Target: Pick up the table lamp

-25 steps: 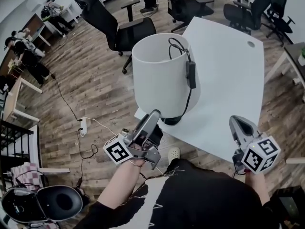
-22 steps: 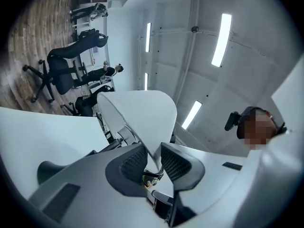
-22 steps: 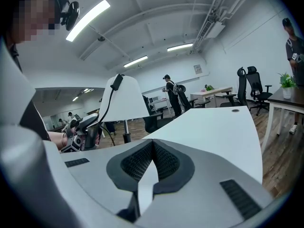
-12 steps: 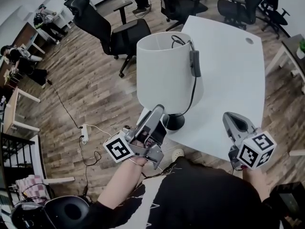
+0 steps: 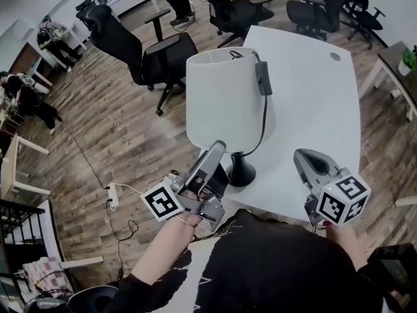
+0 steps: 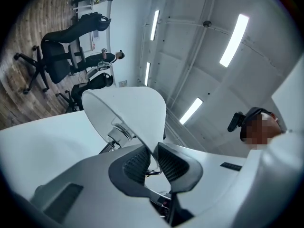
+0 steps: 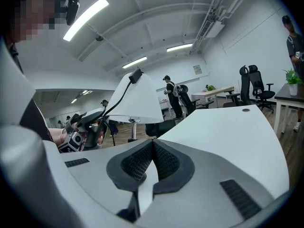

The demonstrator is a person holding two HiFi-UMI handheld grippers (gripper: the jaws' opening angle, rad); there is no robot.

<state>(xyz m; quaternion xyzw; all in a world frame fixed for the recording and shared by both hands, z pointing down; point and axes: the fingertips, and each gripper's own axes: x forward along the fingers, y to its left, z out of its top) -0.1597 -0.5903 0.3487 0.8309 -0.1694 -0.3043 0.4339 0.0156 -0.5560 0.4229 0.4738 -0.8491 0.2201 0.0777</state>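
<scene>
The table lamp has a white shade [image 5: 225, 100] and a black round base [image 5: 241, 173], and stands upright on the near left corner of the white table [image 5: 313, 96]. Its black cord with a switch [image 5: 262, 80] hangs over the shade's top. My left gripper [image 5: 217, 150] points up at the shade's lower rim. In the left gripper view the shade's rim [image 6: 128, 113] runs down into the narrow gap of the left gripper [image 6: 153, 158], whose jaws are closing around it. My right gripper [image 5: 301, 156] is shut and empty over the table's near edge, to the right of the lamp [image 7: 137, 101].
Black office chairs [image 5: 140, 47] stand on the wooden floor left of the table, and more chairs [image 5: 313, 8] at its far end. A power strip [image 5: 112, 195] with cables lies on the floor at the left. People stand and sit in the background.
My left gripper has come up closer under the shade's rim. The right gripper has shifted left along the table's near edge, towards the lamp.
</scene>
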